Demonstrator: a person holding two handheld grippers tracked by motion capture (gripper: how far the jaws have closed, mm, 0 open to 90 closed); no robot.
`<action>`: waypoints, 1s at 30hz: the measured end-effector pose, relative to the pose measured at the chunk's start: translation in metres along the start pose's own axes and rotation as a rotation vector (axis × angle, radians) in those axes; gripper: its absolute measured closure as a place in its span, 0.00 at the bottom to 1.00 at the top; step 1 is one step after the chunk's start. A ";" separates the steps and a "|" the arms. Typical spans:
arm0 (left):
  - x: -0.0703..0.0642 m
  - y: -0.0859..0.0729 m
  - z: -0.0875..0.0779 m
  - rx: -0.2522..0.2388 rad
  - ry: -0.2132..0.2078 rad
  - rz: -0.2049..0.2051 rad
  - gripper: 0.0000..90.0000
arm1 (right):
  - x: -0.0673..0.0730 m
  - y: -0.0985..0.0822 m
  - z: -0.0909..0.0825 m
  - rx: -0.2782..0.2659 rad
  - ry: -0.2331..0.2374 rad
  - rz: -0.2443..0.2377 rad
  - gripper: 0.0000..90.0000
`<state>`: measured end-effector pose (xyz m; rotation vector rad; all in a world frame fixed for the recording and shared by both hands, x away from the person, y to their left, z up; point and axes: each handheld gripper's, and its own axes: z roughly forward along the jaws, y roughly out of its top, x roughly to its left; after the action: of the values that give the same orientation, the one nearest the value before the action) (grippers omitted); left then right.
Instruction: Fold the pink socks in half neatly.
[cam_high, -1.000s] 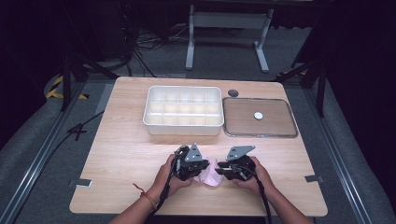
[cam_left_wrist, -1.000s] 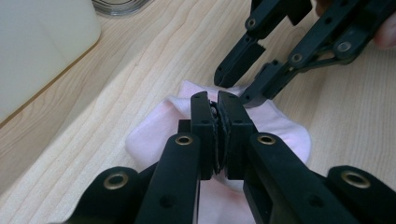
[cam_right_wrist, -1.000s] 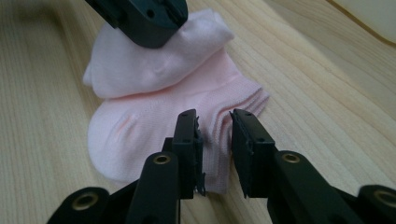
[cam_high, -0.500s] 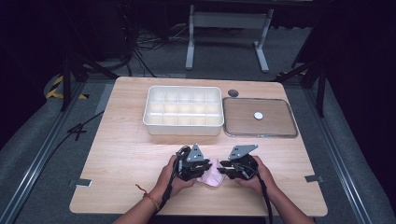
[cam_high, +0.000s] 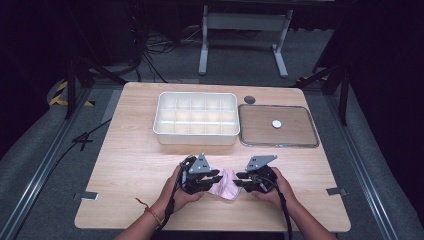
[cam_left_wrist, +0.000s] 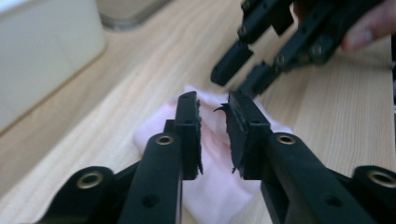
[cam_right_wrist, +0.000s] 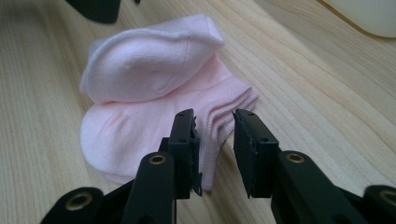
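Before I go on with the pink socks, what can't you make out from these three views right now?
- Pink socks: how many lie in the stack; layers overlap in the right gripper view, and the grippers cover part of them in the high view.
- Left gripper: whether its pads press any fabric; its own jaws hide the contact.
- White divided box: cut off by the frame edge and blurred in both gripper views.
- Small white disc on the tray: too small to identify.

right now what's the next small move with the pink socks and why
Probably close the right gripper on the cuff edge of the pink socks: its jaws stand apart around that edge, not pressing yet, while the left gripper hovers open over the other end.
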<state>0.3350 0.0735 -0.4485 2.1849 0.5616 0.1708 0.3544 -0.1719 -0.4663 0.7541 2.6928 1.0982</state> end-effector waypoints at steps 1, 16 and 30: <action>-0.001 -0.003 0.005 0.020 -0.003 0.008 0.87 | 0.001 0.000 0.000 0.001 -0.004 -0.004 0.78; -0.017 -0.010 0.030 0.080 -0.017 0.079 0.86 | 0.001 0.006 -0.013 -0.089 -0.014 0.001 0.82; -0.013 -0.013 0.017 0.089 0.000 0.066 0.79 | 0.018 0.017 0.001 -0.081 -0.010 -0.057 0.83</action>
<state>0.3241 0.0623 -0.4684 2.2912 0.5063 0.1845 0.3460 -0.1521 -0.4540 0.6639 2.6268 1.1786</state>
